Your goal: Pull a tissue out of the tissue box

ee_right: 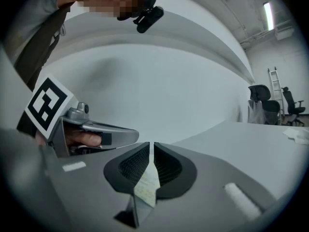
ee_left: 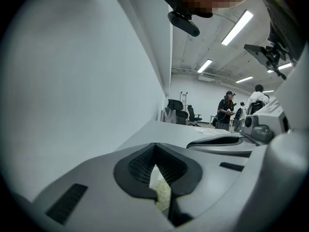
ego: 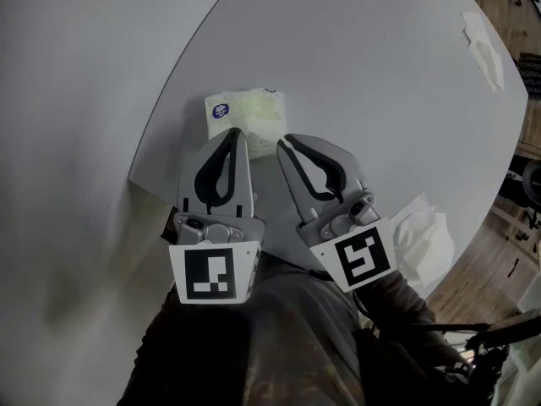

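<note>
Nearest the person, the left hand-held gripper (ego: 241, 135) and right hand-held gripper (ego: 286, 140) sit side by side, each with jaws closed on nothing. Just at their tips, the soft tissue pack (ego: 249, 112) lies on the grey bench (ego: 380, 100). The next step probably calls for steadying the pack with one gripper while the other opens and pinches only the top sheet.
</note>
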The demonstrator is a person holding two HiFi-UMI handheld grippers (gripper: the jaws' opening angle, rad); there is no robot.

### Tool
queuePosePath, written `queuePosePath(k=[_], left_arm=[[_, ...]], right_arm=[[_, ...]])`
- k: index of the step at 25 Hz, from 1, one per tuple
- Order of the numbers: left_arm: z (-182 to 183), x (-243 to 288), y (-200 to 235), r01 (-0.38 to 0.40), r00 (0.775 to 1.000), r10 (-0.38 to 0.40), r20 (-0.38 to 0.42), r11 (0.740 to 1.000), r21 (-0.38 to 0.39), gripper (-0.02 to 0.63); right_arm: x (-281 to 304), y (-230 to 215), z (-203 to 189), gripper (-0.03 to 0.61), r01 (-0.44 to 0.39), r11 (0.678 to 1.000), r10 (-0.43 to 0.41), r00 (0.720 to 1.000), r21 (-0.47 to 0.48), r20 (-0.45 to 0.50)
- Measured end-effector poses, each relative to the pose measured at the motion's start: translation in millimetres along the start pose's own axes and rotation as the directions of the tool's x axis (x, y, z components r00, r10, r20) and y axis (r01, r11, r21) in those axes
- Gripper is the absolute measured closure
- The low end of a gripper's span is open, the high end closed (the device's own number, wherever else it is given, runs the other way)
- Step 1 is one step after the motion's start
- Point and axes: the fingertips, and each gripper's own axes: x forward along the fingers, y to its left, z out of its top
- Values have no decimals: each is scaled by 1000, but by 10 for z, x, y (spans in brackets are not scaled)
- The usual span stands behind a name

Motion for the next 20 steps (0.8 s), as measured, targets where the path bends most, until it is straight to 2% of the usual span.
queuePosePath(k=[7, 12, 20], left_arm=[[-49, 46, 68, -16, 1000, 16, 1, 1000, -13, 617], [-149, 55, 98, -20, 1000, 20, -10, 1000, -20, 617], [-227, 62, 168, -19, 999, 18, -29, 1000, -24, 617]], right_arm=[[99, 108, -313, 495, -73, 983, 58, 994, -170, -90], [165, 104, -486, 482, -62, 962, 28, 991, -266, -130], [322, 25, -640, 483, -26, 955, -26, 985, -295, -171]])
